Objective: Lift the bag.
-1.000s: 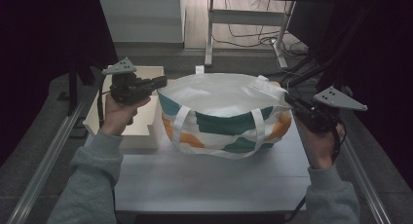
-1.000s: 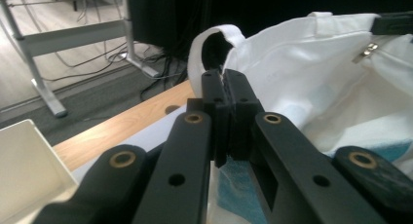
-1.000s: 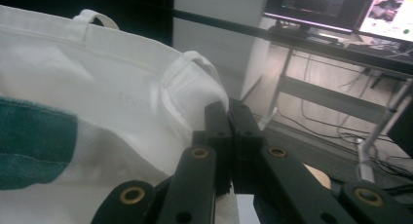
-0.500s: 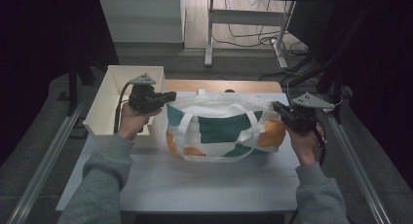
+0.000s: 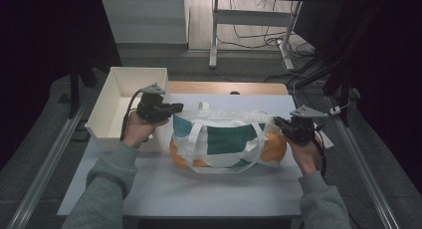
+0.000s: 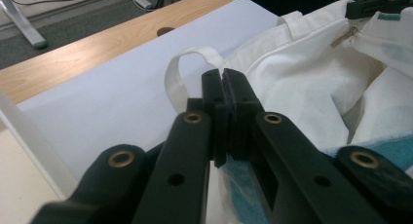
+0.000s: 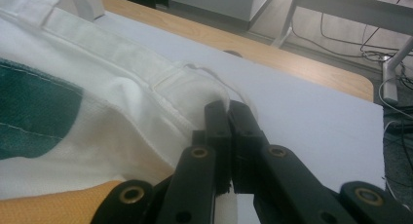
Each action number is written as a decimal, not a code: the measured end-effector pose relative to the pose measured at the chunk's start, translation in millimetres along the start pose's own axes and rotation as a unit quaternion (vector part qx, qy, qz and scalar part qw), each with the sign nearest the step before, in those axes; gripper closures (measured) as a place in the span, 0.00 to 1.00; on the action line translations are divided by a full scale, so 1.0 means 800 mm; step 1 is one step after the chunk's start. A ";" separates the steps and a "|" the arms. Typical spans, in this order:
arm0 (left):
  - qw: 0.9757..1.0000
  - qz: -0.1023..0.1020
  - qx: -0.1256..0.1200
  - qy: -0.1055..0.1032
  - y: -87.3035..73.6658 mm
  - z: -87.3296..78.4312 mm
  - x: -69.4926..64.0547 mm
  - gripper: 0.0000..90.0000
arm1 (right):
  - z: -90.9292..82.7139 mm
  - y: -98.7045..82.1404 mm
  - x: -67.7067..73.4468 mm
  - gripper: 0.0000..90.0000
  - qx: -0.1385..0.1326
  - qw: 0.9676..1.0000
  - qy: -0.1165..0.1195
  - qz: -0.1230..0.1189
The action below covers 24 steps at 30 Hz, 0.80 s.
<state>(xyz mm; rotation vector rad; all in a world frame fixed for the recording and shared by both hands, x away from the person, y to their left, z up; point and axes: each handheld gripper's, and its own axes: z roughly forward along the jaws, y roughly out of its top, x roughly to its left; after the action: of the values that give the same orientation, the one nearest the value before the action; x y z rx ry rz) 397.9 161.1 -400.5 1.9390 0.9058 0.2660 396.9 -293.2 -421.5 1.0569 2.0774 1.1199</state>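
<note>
We judge the tote bag [image 5: 226,139] soft and light; both tongs, left [image 5: 175,108] and right [image 5: 276,121], pinch its rim at 9 and 3 o'clock.

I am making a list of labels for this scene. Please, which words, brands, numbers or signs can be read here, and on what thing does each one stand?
None can be read.
White fabric tote bag with teal and orange patches: plain colour blocks, no lettering.
White rectangular box: no visible print.
Black two-jaw grippers, left and right: no markings legible.
</note>
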 end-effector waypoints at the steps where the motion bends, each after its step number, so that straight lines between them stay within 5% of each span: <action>1: 1.000 0.000 0.000 0.000 0.000 0.000 0.000 0.97 | -0.001 0.001 0.000 0.98 0.001 1.000 0.001 -0.002; 4: 1.000 0.001 -0.007 0.006 0.001 -0.001 -0.002 0.86 | -0.003 0.005 0.000 0.94 0.001 1.000 0.002 -0.007; 7: 0.999 0.000 -0.026 0.019 0.002 -0.008 -0.005 0.55 | -0.013 0.012 0.002 0.67 -0.029 1.000 -0.004 -0.004; 9: 0.999 0.001 -0.037 0.021 0.002 -0.016 -0.009 0.46 | -0.024 0.018 0.005 0.58 -0.052 0.999 0.002 0.001; 15: 0.999 0.016 -0.039 0.015 -0.006 -0.035 -0.022 0.39 | -0.045 0.025 0.015 0.51 -0.075 0.997 0.028 -0.003; 24: 0.999 0.022 -0.024 0.012 -0.044 -0.059 -0.029 0.38 | -0.055 -0.009 0.003 0.49 -0.064 0.997 0.042 0.009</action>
<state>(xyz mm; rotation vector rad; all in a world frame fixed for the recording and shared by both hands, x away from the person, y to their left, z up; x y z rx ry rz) 339.5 186.3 -400.7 1.9161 0.8663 0.3351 360.1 -311.9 -405.8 0.9841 2.0340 1.3088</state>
